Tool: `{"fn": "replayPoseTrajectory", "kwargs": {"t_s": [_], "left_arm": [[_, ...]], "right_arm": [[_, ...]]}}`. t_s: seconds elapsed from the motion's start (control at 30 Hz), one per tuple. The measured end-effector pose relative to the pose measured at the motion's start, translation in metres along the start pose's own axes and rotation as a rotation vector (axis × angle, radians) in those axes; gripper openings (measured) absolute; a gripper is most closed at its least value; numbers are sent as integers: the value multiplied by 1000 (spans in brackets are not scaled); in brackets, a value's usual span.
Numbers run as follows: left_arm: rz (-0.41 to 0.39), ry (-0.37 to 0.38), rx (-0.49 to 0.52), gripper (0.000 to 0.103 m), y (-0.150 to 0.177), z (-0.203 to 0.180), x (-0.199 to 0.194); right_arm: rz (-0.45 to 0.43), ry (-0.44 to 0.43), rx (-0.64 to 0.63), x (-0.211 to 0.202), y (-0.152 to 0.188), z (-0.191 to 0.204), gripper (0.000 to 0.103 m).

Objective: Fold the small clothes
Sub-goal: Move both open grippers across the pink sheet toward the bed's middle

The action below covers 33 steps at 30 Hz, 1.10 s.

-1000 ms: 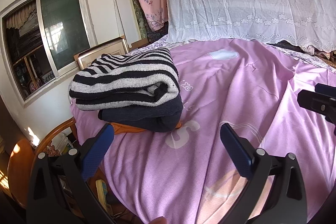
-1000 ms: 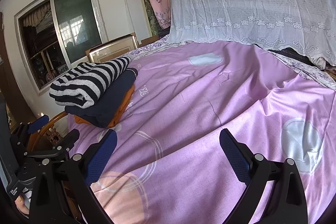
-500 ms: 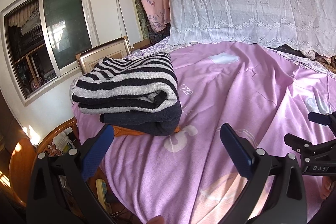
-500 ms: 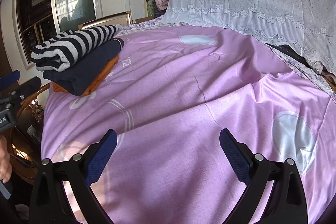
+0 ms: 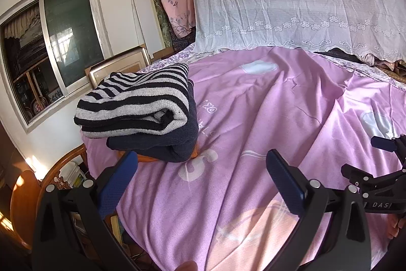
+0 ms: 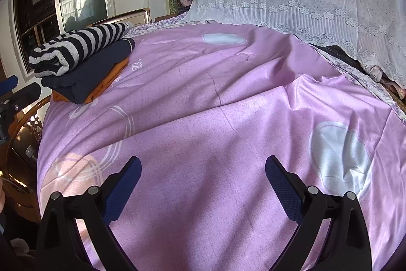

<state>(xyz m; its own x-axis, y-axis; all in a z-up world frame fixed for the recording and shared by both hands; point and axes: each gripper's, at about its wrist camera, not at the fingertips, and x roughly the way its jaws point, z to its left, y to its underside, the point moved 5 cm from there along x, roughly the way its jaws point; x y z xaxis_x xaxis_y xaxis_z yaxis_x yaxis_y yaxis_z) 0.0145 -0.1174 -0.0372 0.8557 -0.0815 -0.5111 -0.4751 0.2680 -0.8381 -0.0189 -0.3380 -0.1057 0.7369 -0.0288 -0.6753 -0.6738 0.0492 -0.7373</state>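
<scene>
A stack of folded clothes lies at the left edge of the pink bedsheet [image 5: 266, 118]: a black-and-white striped sweater [image 5: 142, 98] on top, a navy garment [image 5: 165, 144] under it, an orange one [image 5: 149, 158] at the bottom. The stack also shows in the right wrist view, with the striped sweater [image 6: 81, 47] on top. My left gripper [image 5: 201, 178] is open and empty, just short of the stack. My right gripper [image 6: 203, 182] is open and empty over bare sheet [image 6: 228, 118]; it also shows at the right edge of the left wrist view [image 5: 380, 184].
A white lace cover [image 5: 291, 4] drapes the bedding at the back. A window [image 5: 50, 42] and a framed picture [image 5: 119, 65] stand left of the bed. A wooden chair [image 5: 30, 194] sits below the bed's left edge.
Both grippers have drawn back and slightly down from the stack. The right gripper has dropped lower in the left wrist view. Both stay open and empty.
</scene>
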Motion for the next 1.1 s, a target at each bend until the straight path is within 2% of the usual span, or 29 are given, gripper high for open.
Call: {"fn": "replayPoseTrajectory", "kwargs": {"t_s": [0.13, 0.3, 0.43, 0.67, 0.83, 1.1], "left_arm": [[-13, -13, -2, 98, -6, -7, -7], [-23, -3, -11, 98, -14, -22, -18], [-9, 22, -12, 98, -16, -38, -21], [30, 57, 26, 98, -11, -73, -25], [53, 94, 55, 98, -4, -94, -29], [38, 124, 94, 98, 4, -111, -36]], "right_arm": [[15, -9, -8, 5, 10, -7, 99], [27, 1, -20, 9, 24, -22, 99], [48, -26, 6, 8, 34, -35, 99], [154, -101, 73, 13, 59, -57, 99], [145, -143, 129, 6, 63, -68, 99], [135, -107, 128, 2, 65, -71, 99]]}}
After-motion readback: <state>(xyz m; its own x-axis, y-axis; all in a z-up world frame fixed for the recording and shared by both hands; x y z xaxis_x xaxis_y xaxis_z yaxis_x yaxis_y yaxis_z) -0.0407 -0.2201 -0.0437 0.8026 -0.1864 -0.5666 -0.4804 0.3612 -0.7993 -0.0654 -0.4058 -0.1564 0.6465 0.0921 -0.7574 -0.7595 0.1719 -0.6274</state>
